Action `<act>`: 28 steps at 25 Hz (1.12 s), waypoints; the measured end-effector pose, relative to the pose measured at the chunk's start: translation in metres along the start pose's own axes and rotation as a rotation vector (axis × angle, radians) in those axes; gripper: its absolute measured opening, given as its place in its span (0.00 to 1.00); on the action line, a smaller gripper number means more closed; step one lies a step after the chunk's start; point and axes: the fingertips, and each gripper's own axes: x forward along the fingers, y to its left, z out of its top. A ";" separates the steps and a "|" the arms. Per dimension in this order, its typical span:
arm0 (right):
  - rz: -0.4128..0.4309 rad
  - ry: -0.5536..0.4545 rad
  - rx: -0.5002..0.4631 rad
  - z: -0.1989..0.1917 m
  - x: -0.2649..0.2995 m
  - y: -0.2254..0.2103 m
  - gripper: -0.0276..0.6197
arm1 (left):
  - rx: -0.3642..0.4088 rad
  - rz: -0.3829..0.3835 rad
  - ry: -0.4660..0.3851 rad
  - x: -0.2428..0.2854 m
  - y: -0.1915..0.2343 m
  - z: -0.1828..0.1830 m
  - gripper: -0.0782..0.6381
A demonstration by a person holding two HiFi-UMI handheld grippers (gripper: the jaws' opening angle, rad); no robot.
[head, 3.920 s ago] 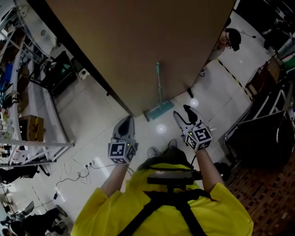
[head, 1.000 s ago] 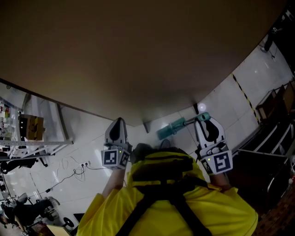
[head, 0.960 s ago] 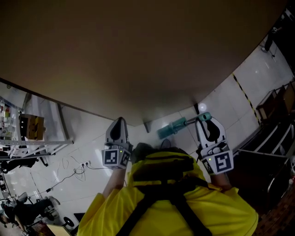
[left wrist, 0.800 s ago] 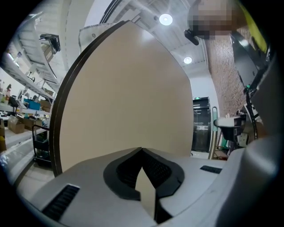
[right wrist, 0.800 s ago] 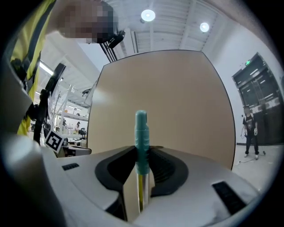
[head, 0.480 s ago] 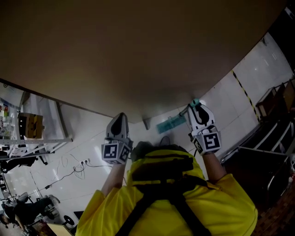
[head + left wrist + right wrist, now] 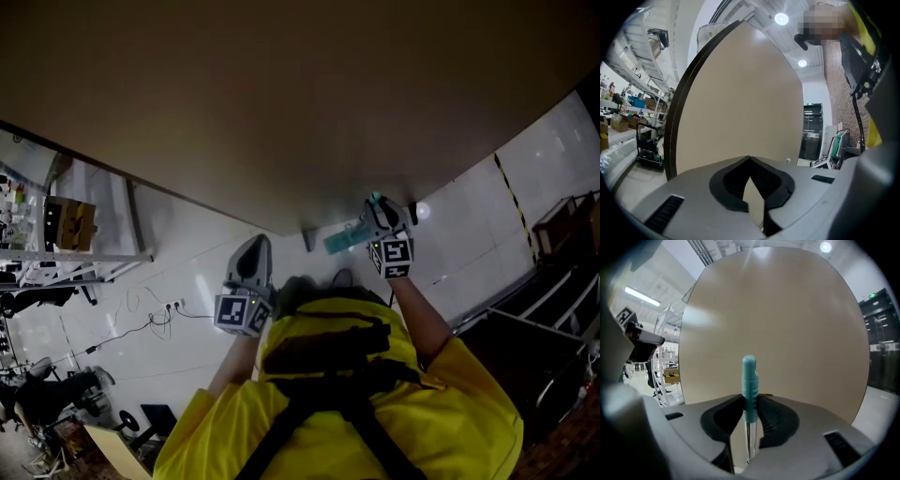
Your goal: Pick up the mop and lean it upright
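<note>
Mop (image 7: 749, 380) is being clamped at its teal handle end by right gripper (image 7: 750, 414), before tan panel (image 7: 797, 333). Left gripper (image 7: 750, 161) is being held closed, empty.

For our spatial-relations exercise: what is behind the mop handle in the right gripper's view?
A large tan board stands behind the mop handle. The board covers whatever lies beyond it.

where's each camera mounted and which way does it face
Head view: on the person's head, facing steeply down at the white floor; shows yellow shirt, left gripper, right gripper.
Left gripper view: on the left gripper, facing the tan board past shut, empty jaws; yellow shirt at right.
Right gripper view: on the right gripper, facing the board past jaws gripping the teal mop handle.
Shared: board in all three; handle in head view too.
</note>
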 end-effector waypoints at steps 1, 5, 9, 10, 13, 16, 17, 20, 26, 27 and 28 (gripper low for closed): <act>-0.004 0.010 0.005 -0.006 0.008 0.000 0.20 | -0.005 0.008 0.008 -0.003 0.003 -0.002 0.12; 0.000 0.014 0.001 -0.011 0.030 0.005 0.20 | -0.013 0.019 -0.002 -0.010 0.008 -0.001 0.12; -0.006 0.013 -0.024 -0.007 0.057 0.009 0.21 | -0.019 0.030 0.009 -0.006 0.014 -0.001 0.12; -0.015 0.018 -0.025 -0.007 0.062 0.009 0.21 | -0.023 0.032 0.009 -0.004 0.015 -0.002 0.12; -0.036 0.029 -0.033 -0.005 0.068 0.008 0.22 | -0.051 0.025 0.023 0.002 0.011 0.000 0.12; -0.018 0.025 -0.042 -0.005 0.066 0.010 0.27 | -0.059 0.004 0.020 0.006 0.003 0.007 0.12; -0.007 0.018 -0.045 -0.004 0.065 0.012 0.34 | -0.054 -0.002 0.014 0.007 0.003 0.008 0.12; -0.011 -0.029 -0.043 0.013 0.054 0.012 0.36 | -0.049 -0.003 0.003 0.013 0.006 0.009 0.12; 0.011 -0.241 -0.013 0.115 -0.023 -0.002 0.37 | -0.069 -0.014 0.026 0.026 0.003 0.013 0.12; 0.017 -0.269 -0.009 0.130 -0.037 -0.005 0.37 | -0.064 -0.017 0.023 0.029 0.003 0.014 0.12; 0.016 -0.294 -0.003 0.144 -0.051 -0.009 0.36 | -0.059 -0.019 0.016 0.032 0.003 0.016 0.12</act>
